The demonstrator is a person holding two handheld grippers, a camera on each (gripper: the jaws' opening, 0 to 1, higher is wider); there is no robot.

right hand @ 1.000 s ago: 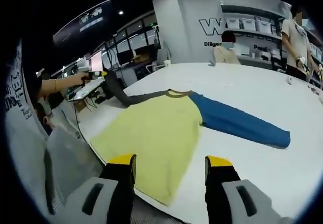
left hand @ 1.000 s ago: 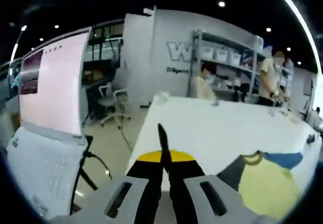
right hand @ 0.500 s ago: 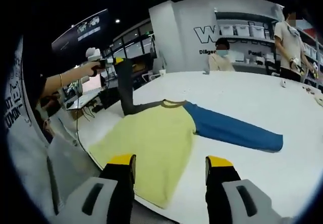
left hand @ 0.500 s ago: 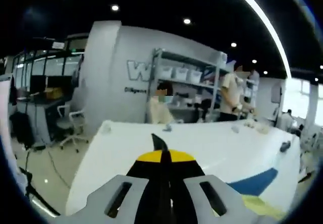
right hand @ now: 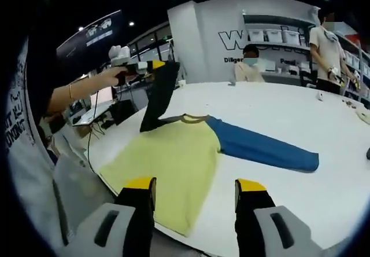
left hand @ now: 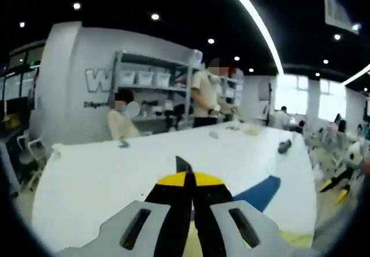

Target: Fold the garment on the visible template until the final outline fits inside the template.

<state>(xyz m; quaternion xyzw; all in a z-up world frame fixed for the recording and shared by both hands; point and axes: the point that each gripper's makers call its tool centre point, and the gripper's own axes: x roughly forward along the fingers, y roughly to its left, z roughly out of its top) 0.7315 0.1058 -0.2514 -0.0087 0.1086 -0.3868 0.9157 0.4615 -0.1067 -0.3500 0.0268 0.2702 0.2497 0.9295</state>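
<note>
Right gripper view: right tongs (right hand: 195,202) at frame bottom, jaws apart, nothing between them, hovering at the near edge of the white tabletop (right hand: 347,170). Just beyond, the raglan shirt (right hand: 173,158) lies flat at centre, yellow body, blue sleeve (right hand: 263,150) stretched right. Upper left, left tongs (right hand: 156,65) clamped on the dark sleeve (right hand: 157,95), lifted off the tabletop. Left gripper view: jaws together on dark cloth, blue sleeve at lower right. Far back: shelving (right hand: 277,37), people.

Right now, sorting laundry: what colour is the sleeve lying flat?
Blue sleeve, clearest in the right gripper view.
</note>
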